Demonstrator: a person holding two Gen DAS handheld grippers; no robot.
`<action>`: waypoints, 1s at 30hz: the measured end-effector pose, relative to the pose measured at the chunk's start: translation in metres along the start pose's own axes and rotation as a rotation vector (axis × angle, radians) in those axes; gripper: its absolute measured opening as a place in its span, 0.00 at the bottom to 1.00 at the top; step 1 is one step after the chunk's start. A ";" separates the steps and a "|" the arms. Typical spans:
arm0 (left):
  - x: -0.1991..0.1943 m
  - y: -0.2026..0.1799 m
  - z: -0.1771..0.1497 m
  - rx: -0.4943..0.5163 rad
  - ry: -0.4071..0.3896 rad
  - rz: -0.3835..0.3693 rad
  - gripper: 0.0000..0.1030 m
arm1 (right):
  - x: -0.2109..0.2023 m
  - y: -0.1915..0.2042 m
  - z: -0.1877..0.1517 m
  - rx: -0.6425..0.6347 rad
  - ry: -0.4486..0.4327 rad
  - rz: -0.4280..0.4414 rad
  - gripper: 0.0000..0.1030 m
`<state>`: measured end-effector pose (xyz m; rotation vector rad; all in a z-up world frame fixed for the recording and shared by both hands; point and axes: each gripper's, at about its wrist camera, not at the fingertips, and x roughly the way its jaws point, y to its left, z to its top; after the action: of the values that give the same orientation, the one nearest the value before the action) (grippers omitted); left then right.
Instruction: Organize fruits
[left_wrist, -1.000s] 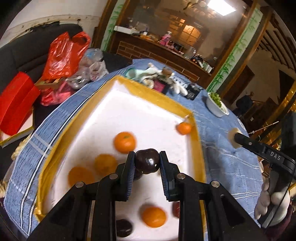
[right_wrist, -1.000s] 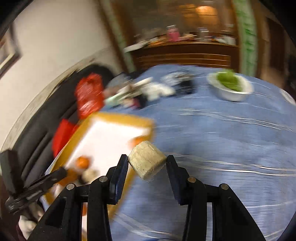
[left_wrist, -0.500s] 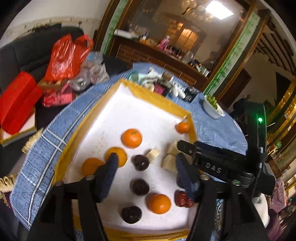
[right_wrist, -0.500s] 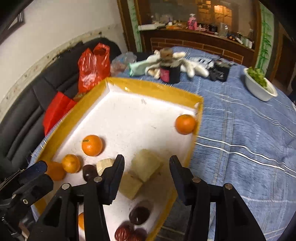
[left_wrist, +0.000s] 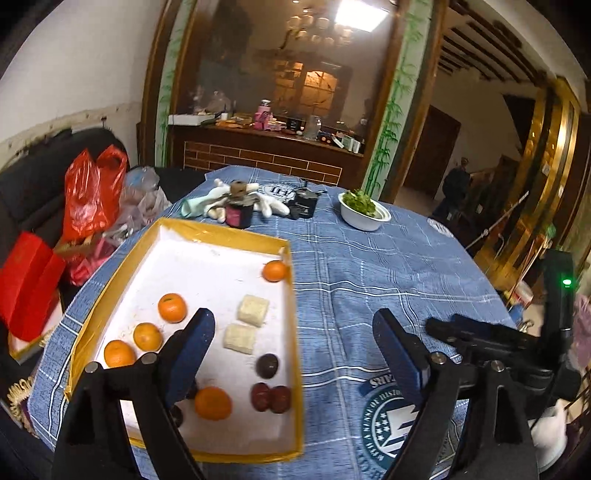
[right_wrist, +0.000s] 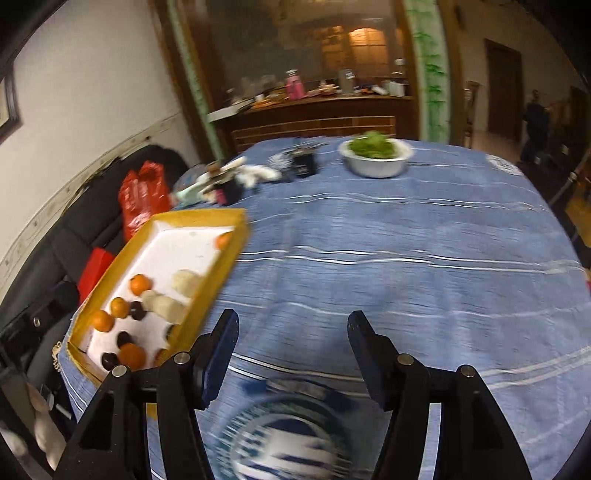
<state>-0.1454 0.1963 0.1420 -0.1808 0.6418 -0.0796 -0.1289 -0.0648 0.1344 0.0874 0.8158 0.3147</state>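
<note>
The yellow-rimmed tray (left_wrist: 291, 332) is seen at lower left of the left wrist frame, holding oranges (left_wrist: 172, 307), dark fruits (left_wrist: 267, 364) and pale blocks (left_wrist: 252, 310). Both the left gripper (left_wrist: 293, 343) and right gripper (right_wrist: 291, 341) have just been opening; nothing is held. The right view is blurred, so fruit detail is resolved only in the left.
</note>
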 end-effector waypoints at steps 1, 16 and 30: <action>-0.002 -0.010 0.002 0.019 0.004 0.006 0.84 | -0.010 -0.014 -0.003 0.010 -0.011 -0.010 0.65; -0.036 -0.098 0.014 0.102 -0.135 0.170 0.98 | -0.053 -0.041 -0.024 0.018 -0.100 -0.012 0.70; -0.042 -0.078 0.004 0.070 -0.198 0.302 1.00 | -0.048 0.015 -0.030 -0.039 -0.136 0.010 0.79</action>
<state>-0.1779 0.1255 0.1852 -0.0222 0.4621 0.2048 -0.1846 -0.0666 0.1504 0.0753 0.6748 0.3304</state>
